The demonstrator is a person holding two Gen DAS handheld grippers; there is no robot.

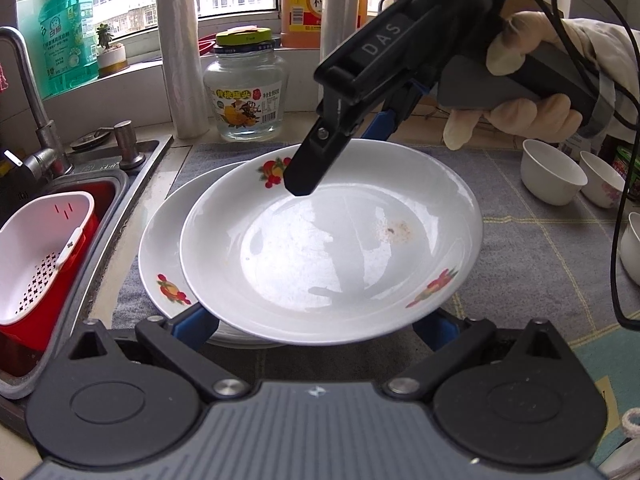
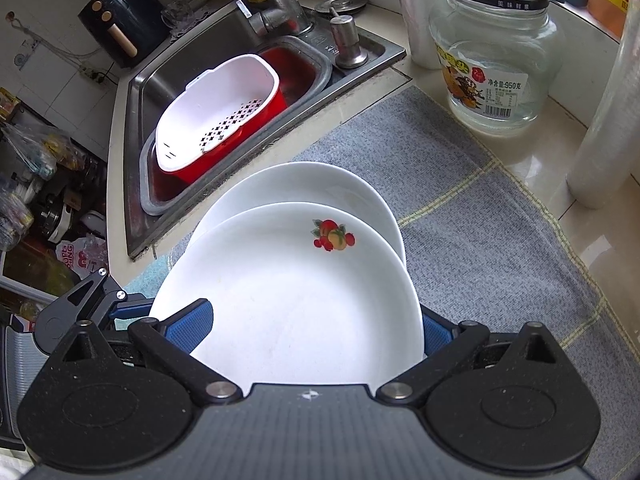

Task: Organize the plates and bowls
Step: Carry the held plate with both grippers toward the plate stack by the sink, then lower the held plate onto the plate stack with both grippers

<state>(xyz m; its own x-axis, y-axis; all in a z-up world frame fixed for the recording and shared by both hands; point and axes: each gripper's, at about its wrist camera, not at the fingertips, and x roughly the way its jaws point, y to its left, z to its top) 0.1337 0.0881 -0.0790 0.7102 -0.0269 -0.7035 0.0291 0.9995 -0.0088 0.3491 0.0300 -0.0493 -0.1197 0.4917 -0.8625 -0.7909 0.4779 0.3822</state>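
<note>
**Seating the top plate on the stack**

The grey woven mat (image 1: 540, 248), checked with pale yellow lines, covers the counter beside the steel sink (image 2: 168, 80), where a white perforated colander (image 2: 216, 120) sits in a red basin (image 2: 292, 68). On the mat lies the lower plate (image 1: 160, 248), and over it, shifted toward the right and not yet centred, is the top plate (image 1: 332, 240): both round, shallow, glossy white ceramic with small fruit prints on the rim. A faint brown smear marks the top plate's well.

The right gripper (image 1: 308, 188) is clamped on the far rim of the top plate, one finger above and one below. The left gripper (image 1: 320, 328) stands with its blue pads spread wide at either side of the near rim; whether they touch it I cannot tell.

To do this step well, I judge the top plate should be slid left until the rims line up, then lowered flat before the clamp lets go; glazed ceramic is slick and chips readily if dropped at a tilt.

Two small white bowls (image 1: 554, 172) wait well apart at the right. A glass jar (image 1: 244, 92) with a green lid stands behind.
</note>
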